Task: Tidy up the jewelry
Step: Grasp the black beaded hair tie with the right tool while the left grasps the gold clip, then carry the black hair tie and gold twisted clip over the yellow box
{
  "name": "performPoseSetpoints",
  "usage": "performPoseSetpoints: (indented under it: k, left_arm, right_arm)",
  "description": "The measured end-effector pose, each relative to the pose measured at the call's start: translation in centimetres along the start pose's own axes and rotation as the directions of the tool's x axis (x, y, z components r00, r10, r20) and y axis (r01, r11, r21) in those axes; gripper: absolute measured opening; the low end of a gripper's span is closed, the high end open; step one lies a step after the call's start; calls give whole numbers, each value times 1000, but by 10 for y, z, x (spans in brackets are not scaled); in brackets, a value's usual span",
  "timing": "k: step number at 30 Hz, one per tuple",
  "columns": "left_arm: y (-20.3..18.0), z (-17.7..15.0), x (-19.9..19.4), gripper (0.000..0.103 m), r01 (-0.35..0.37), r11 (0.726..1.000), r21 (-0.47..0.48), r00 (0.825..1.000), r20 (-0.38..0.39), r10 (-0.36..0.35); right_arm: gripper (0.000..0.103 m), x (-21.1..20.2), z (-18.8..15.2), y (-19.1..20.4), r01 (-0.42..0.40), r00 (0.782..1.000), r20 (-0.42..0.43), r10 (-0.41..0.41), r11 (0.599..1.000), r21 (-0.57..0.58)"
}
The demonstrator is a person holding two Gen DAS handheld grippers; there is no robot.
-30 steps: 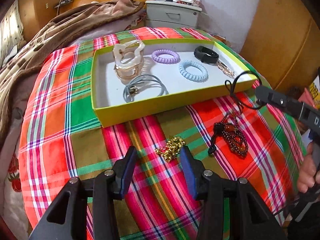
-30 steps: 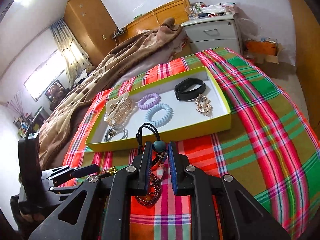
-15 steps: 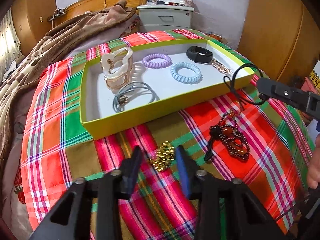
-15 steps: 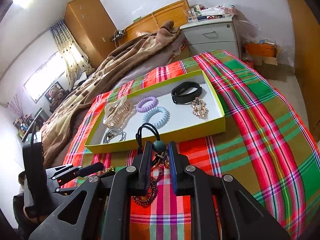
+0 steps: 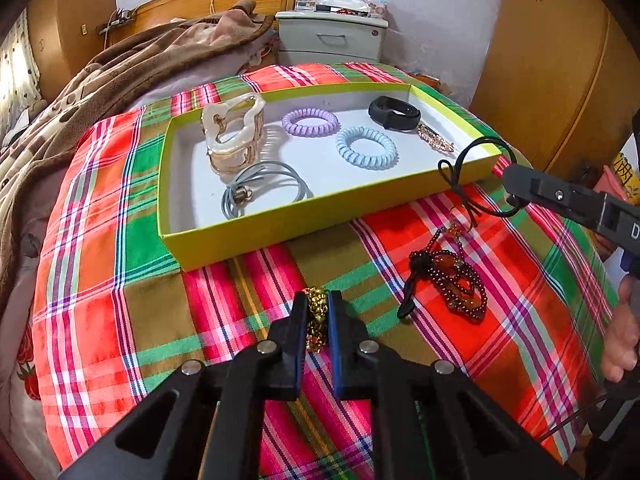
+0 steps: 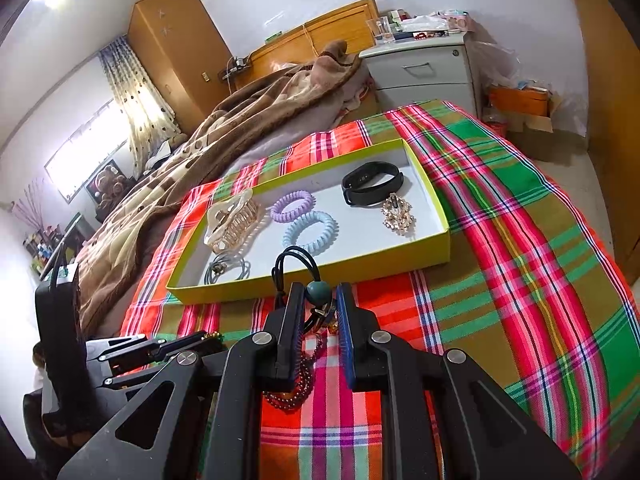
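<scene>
A yellow-green tray [image 5: 320, 216] on the plaid bed holds a cream hair claw [image 5: 234, 136], purple [image 5: 310, 122] and blue [image 5: 366, 148] coil ties, a grey cord tie [image 5: 264, 188], a black band [image 5: 394, 112] and a rhinestone clip [image 5: 436, 142]. My left gripper [image 5: 318, 306] is shut on a gold chain [image 5: 316, 312] lying on the cloth in front of the tray. My right gripper [image 6: 318, 294] is shut on the black cord with a teal bead [image 6: 319, 291] of a dark red bead necklace [image 5: 456, 284], whose beads rest on the cloth.
A brown blanket [image 5: 120, 64] is heaped on the bed at the far left. A grey nightstand [image 5: 332, 38] stands behind the bed. Wooden wardrobe doors [image 5: 560, 60] line the right side. The plaid cloth [image 6: 520, 240] spreads right of the tray.
My left gripper moved forward over the gold chain and closed on it. My right gripper stayed shut on the necklace cord and lifted slightly.
</scene>
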State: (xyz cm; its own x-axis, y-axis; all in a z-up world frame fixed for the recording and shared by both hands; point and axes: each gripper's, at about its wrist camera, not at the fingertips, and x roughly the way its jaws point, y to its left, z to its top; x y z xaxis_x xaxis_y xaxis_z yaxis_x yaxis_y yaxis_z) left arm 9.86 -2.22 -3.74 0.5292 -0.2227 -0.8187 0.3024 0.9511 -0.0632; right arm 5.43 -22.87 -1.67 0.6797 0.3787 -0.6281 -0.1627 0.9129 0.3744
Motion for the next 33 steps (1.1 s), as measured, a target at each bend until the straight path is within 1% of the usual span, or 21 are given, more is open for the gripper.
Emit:
performPoseSetpoints:
  k: [6,9,25,33]
  left_arm:
    - [4,-1,-2,10,35,999,-33,999,2,-35]
    - [6,0,-6,10,35,999,-39,999,13,-34]
    - [14,15,-43,10,47,998,-48,993,114,-41]
    - [20,31,-61,10,101,994,-51,982,166,-92]
  right_arm:
    - [16,0,0,2,5,1000,0,-5,1000,-4]
    - [16,-2,1,3,8,1000,5,-8,1000,-7]
    - [16,-13,14,12,12,999,38,-11,999,-33]
    - [16,-12,30,14,13,998,54,-11,999,-49]
